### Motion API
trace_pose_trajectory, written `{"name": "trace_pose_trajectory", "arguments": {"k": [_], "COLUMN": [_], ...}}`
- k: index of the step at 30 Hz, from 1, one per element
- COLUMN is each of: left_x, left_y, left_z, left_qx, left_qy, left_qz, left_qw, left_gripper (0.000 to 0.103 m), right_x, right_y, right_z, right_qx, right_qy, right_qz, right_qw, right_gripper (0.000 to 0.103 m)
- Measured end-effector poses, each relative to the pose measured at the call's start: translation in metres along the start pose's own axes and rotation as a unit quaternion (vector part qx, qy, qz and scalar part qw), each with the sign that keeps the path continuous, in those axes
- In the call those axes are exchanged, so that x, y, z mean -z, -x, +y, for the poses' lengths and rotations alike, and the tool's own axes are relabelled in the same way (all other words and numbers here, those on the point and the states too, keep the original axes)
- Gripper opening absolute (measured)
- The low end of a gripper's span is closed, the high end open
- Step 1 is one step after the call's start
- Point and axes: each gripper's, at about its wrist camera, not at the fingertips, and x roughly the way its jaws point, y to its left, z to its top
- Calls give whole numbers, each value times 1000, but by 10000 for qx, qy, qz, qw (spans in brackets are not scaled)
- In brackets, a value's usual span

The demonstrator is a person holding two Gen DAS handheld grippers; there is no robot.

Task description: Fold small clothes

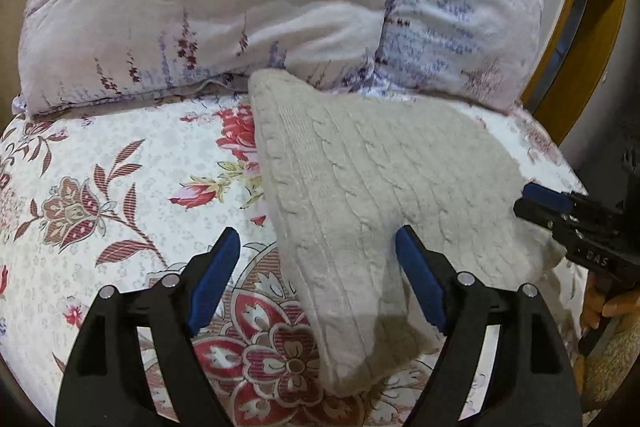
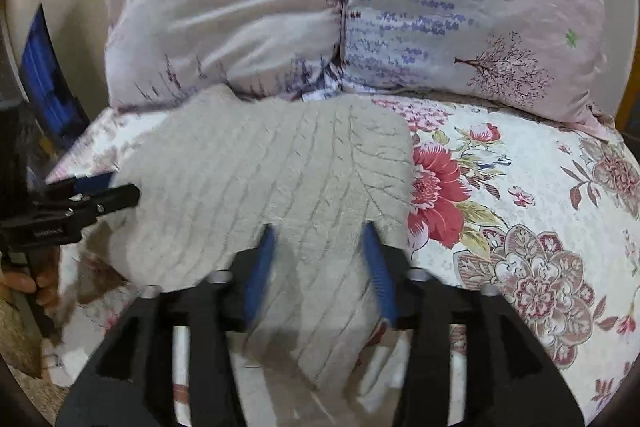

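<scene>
A beige cable-knit garment (image 1: 360, 179) lies folded on the floral bedsheet (image 1: 120, 187), its far corner touching the pillows. My left gripper (image 1: 316, 247) hovers open over the garment's near left edge, and its right finger (image 1: 416, 275) rests above the knit. My right gripper (image 1: 536, 201) shows at the garment's right edge. In the right wrist view the garment (image 2: 260, 167) spreads under my right gripper (image 2: 319, 237), which is open with knit lying between its pads, not pinched. The left gripper (image 2: 116, 193) pokes in from the left at the garment's edge.
Two pale floral pillows (image 1: 220, 7) (image 2: 460, 7) are stacked along the back of the bed. A wooden frame (image 1: 560, 27) stands at the far right. A hand (image 2: 28, 283) grips the left handle. Bare sheet (image 2: 540, 227) spreads to the right of the garment.
</scene>
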Motion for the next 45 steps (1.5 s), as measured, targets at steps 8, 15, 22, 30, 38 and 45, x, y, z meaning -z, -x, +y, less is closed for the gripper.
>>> {"name": "trace_pose_trajectory", "arguments": {"k": [8, 15, 22, 30, 38, 45], "left_x": [20, 40, 58, 65, 68, 66], "left_y": [28, 37, 43, 30, 16, 11], "left_z": [12, 20, 1, -33, -32, -30], "left_qx": [-52, -263, -498, -935, -998, -1069], "left_qy": [233, 537, 226, -378, -335, -331], "left_qz": [-298, -109, 72, 469, 718, 734], "left_qw": [9993, 9981, 9985, 9938, 9918, 9910], "left_gripper": [101, 101, 101, 101, 101, 101], "right_x": [15, 38, 58, 65, 66, 68], "right_y": [33, 46, 47, 24, 16, 9], "right_z": [-8, -2, 16, 26, 43, 42], "right_qx": [172, 711, 744, 618, 836, 955], "right_qy": [-322, -427, -390, -697, -375, -407], "right_qz": [-441, -525, -400, 242, 320, 503], "right_qw": [9984, 9952, 9957, 9954, 9953, 9933], "right_gripper": [78, 101, 102, 102, 102, 102]}}
